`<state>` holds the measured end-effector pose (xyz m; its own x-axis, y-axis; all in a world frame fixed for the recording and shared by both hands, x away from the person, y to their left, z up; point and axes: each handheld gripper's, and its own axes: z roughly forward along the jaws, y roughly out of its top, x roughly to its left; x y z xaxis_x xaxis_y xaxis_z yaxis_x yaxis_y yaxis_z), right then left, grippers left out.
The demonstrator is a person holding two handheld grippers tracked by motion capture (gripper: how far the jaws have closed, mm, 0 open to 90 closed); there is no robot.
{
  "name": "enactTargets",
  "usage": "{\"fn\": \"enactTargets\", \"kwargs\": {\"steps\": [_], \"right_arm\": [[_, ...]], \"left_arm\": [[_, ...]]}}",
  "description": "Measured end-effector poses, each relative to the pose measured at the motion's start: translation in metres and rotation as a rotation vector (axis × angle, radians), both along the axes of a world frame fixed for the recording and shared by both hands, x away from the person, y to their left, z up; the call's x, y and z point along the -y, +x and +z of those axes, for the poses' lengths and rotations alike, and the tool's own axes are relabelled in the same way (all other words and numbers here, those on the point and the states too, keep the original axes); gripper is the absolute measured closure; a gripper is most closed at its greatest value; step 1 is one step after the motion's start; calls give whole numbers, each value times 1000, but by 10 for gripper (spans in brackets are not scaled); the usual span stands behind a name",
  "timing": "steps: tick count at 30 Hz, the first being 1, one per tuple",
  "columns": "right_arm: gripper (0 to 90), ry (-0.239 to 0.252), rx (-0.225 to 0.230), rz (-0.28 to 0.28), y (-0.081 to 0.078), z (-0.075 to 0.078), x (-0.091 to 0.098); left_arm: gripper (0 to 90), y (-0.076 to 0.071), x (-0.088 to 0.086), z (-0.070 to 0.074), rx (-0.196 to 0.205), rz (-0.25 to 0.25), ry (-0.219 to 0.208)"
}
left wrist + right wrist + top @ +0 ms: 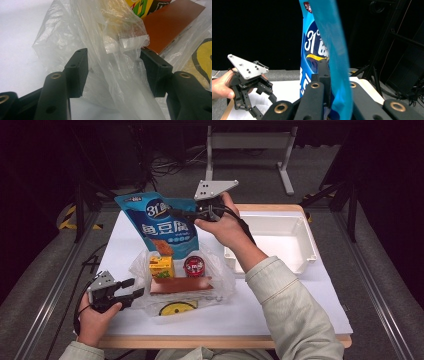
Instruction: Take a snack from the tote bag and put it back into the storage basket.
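Gripping the upper right edge of a blue snack pouch (160, 222), the right gripper (176, 213) has its jaws fully closed on the packaging and holds it upright above the table (310, 305). From the centre of the white tabletop, the pouch hangs at about 11 o'clock, its lower end dipping into the mouth of a clear plastic bag (220, 270). Seen from the right gripper view, the pouch (322, 50) runs up between the two black jaws.

At about 8 o'clock the left gripper (136, 288) rests at the bag's left edge, jaws roughly half open with crumpled film (117, 65) between them; whether the pads press it cannot be told.

Inside the bag lie a yellow drink carton (161, 267), a red-lidded can (194, 266) and a flat brown packet (181, 284). An empty white bin (305, 245) sits at 2 o'clock.
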<state>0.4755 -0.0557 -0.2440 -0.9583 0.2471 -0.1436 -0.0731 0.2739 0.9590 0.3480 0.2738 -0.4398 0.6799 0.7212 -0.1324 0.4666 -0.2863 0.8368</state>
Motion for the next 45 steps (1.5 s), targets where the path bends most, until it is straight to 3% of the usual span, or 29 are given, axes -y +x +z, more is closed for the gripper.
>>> {"fn": "enactTargets", "kwargs": {"steps": [11, 21, 45], "right_arm": [[900, 39, 15, -5, -6, 17, 16], [900, 38, 24, -36, -7, 28, 40], [900, 15, 31, -159, -1, 30, 99]], "left_arm": [[395, 0, -2, 0, 5, 16, 0], [394, 0, -2, 0, 6, 25, 5], [365, -1, -5, 0, 7, 54, -3]]}}
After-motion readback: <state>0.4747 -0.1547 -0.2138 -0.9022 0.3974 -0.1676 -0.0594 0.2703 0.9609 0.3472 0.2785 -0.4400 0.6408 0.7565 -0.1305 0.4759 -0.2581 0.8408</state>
